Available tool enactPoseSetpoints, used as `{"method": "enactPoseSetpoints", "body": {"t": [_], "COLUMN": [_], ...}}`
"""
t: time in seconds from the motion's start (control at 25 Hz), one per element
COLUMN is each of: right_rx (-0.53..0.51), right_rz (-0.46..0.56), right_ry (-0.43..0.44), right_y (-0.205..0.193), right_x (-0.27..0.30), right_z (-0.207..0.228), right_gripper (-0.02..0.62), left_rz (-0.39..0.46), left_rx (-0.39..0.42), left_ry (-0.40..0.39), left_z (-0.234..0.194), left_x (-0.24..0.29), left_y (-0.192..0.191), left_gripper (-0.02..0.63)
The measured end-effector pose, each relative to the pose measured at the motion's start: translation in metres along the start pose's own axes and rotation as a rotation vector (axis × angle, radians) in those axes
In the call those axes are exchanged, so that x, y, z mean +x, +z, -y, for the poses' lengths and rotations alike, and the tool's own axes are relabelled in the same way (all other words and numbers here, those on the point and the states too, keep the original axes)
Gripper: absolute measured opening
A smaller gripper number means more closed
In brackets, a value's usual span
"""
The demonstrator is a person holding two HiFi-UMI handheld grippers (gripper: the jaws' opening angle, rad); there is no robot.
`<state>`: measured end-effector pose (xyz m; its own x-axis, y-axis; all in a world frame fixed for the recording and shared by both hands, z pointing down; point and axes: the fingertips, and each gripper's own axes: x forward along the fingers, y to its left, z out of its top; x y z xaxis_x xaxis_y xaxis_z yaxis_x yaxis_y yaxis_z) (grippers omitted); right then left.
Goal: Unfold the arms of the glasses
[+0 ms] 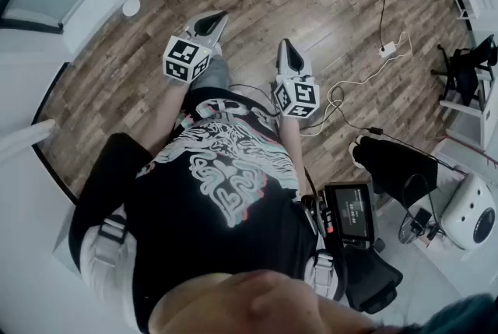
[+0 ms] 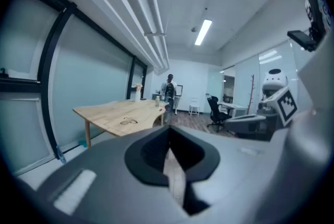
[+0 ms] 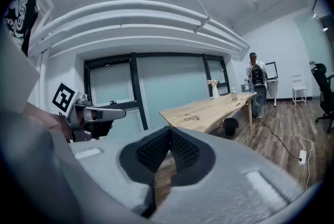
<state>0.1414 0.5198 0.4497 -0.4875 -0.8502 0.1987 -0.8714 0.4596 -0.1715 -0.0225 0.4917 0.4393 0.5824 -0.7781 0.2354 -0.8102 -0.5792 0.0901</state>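
Both grippers are held low in front of the person's torso, pointing at the wood floor (image 1: 257,5).
- Left gripper (image 2: 168,130): jaws pressed together at the tips, nothing between them.
- Right gripper (image 3: 168,130): same, tips touching, nothing pinched (only floor shows through the slit below the tips).

The glasses (image 3: 191,117) lie on the light wooden table (image 3: 219,105), well apart from both grippers. They are too small to tell how the arms sit.

Containers:
- The white vase (image 3: 214,91) toward the table's far end holds flowers.
- The clear bottle (image 3: 233,95) is just right of the vase; contents can't be told.
- The dark bin (image 3: 229,125) sits on the floor under the table; its inside is hidden.

View differences:
- The glasses, vase and bottle show only in the two gripper views. The head view catches just a corner of the table at its top edge.
- A bystander (image 2: 168,87) at the table's far end also shows only in the gripper views.
- The power strip (image 1: 387,50) with a white cable is in the head and right gripper views, not the left.
- The right gripper view has the left gripper at its left edge.
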Motion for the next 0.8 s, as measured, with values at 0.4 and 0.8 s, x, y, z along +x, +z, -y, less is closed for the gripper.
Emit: {"method": "enactPoseSetpoints", "body": {"t": [0.4,0.8], "right_rx": [-0.012,-0.026], "right_rz": [0.004,0.004], "right_ry": [0.01,0.015], "right_y": [0.001,0.004], "right_x": [-0.005,-0.01], "right_z": [-0.014,-0.012], "right_gripper": [-0.002,-0.002], "left_rz": [0.003,-0.01], "left_rx": [0.001,0.001], "left_ry": [-0.001,0.021], "left_z": [0.001,-0.001], "left_x": [-0.01,-0.014], "left_y": [-0.003,-0.005], "left_gripper": [-0.011,-0.011]}}
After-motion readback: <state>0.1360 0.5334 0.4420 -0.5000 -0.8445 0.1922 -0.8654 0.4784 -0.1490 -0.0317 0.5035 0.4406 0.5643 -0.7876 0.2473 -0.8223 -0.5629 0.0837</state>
